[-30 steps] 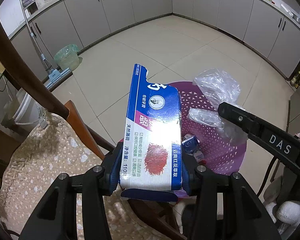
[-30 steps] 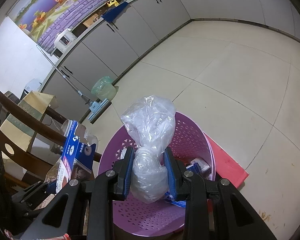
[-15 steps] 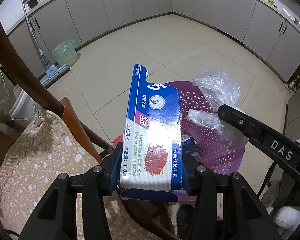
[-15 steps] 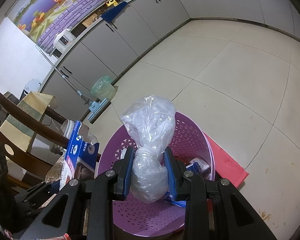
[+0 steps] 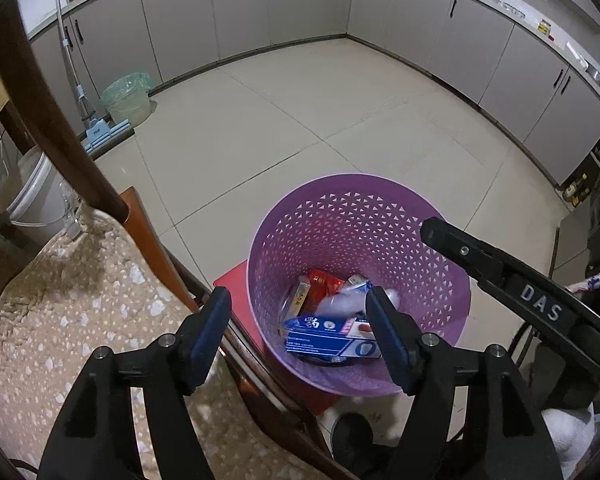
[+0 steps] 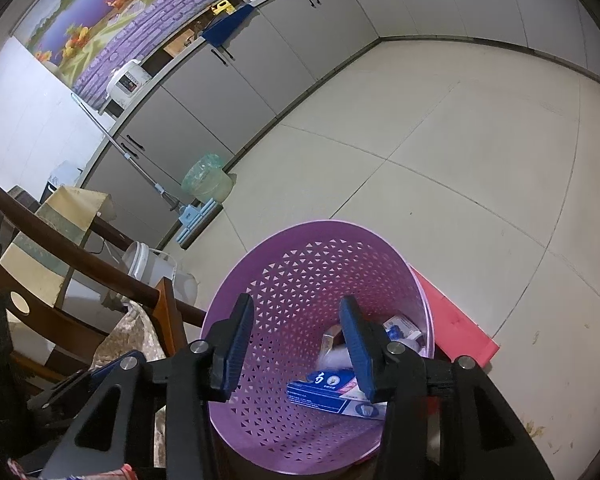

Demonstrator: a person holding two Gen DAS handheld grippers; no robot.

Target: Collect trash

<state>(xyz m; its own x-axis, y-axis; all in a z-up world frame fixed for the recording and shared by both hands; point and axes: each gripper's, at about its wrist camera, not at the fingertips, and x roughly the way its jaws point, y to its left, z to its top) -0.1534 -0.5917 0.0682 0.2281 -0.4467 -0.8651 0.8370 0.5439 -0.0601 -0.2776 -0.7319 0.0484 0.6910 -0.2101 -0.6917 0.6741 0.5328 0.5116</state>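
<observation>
A: Left wrist view: our left gripper is spread wide, holding nothing. Blue box lies in the purple basket, lower centre, just past the fingertips. We'd lift straight out, clear of the rim.

B: Right wrist view: right gripper also wide open and empty above the basket; box sits lower right, under the right finger.

Left claw spread wide and empty above the purple basket, blue box inside.
</observation>
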